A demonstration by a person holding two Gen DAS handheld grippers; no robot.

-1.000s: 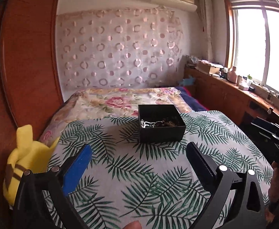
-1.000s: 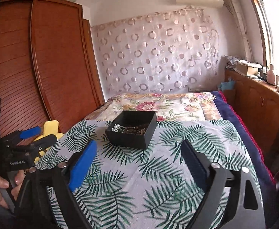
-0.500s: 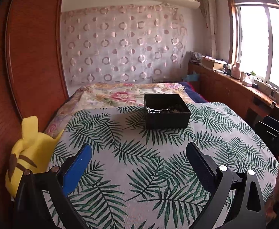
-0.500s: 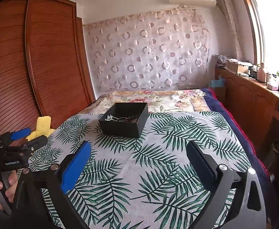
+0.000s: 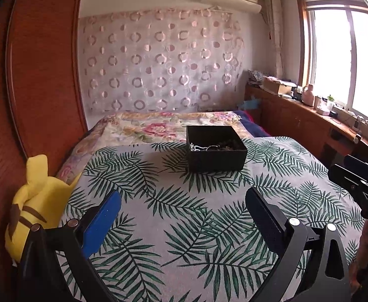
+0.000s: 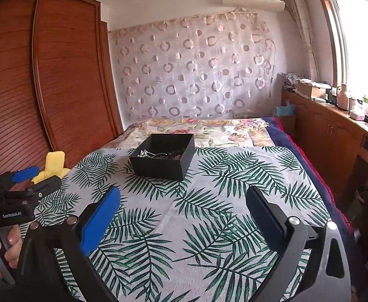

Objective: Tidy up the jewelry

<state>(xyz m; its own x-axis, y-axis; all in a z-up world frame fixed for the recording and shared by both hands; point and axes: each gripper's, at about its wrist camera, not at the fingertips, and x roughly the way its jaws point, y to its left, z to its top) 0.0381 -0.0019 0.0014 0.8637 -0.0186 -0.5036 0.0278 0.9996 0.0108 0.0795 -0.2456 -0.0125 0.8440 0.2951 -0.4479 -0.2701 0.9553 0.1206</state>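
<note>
Fingers of the left hand-held gripper (image 5: 182, 209) are standing wide apart with nothing between them, hovering over the near edge of the leaf-print cloth (image 5: 196, 216), and the right hand-held gripper (image 6: 182, 207) is hanging likewise spread and empty. Beyond both, a black box (image 5: 215, 148) is sitting near the far edge of that cloth on the bed (image 5: 143, 127), holding a tangle of jewelry (image 5: 210, 147); a yellow plush toy (image 5: 34, 198) is leaning at the bed's left edge.

Both wrist cams sit low behind their own spread fingers, looking forward across the leaf-print cloth (image 5: 196, 216) toward the far wall. The left gripper (image 5: 182, 209) sees the black box (image 5: 216, 156) ahead and slightly right; the right gripper (image 6: 182, 206) sees it ahead-left, well off in both.
</note>
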